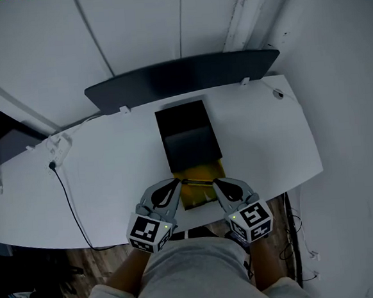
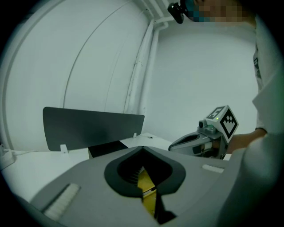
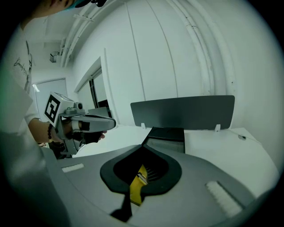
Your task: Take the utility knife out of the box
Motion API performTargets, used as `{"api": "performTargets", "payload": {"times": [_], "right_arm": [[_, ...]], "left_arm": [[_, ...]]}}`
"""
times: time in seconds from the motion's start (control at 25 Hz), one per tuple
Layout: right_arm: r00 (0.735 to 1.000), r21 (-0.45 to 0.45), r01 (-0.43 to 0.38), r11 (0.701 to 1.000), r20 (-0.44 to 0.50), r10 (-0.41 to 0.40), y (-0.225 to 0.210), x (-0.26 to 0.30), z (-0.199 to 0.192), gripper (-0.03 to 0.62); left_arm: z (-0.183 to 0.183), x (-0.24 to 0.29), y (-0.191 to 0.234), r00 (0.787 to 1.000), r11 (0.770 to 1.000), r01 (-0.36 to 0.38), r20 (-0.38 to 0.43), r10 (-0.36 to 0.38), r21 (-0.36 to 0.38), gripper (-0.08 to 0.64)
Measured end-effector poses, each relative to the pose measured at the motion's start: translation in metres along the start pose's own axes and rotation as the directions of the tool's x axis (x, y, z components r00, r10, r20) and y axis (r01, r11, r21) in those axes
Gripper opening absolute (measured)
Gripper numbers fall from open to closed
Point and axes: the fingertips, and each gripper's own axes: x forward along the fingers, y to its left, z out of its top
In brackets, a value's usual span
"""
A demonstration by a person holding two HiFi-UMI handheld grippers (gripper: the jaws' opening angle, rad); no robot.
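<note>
Jaws of left gripper (image 1: 176, 184) and right gripper (image 1: 216, 183) are both closed; tips face each other over the yellow utility knife (image 1: 201, 192), lying at the near end of the open box (image 1: 183, 123); likely 1 gripper per end, for a level lift.

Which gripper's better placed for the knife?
Right, marginally: left gripper and right gripper both shut at the box's yellow end, but a metal-tipped yellow piece, likely the knife, shows under right's jaws.
</note>
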Motion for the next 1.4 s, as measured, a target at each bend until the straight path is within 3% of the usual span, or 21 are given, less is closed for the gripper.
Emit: {"api": "performTargets", "payload": {"times": [0.76,1.2,1.4], "right_arm": [[0.983,-0.083,-0.039,0.996,-0.180,0.023,-0.017,0.038,-0.050,0.015],[0.936,-0.166,-0.086,0.982,-0.352,0.022,-0.021,0.062,-0.089,0.024],[0.900,-0.254,-0.136,0.958,-0.435,0.013,-0.020,0.074,-0.107,0.052]], "left_arm": [[-0.046,0.012,0.019,0.996,0.999,-0.019,-0.087,0.017,-0.026,0.001],[-0.076,0.015,0.026,0.991,0.998,-0.030,-0.130,0.022,-0.055,0.000],[-0.085,0.018,0.029,0.989,0.998,-0.029,-0.145,0.020,-0.063,0.001]]}}
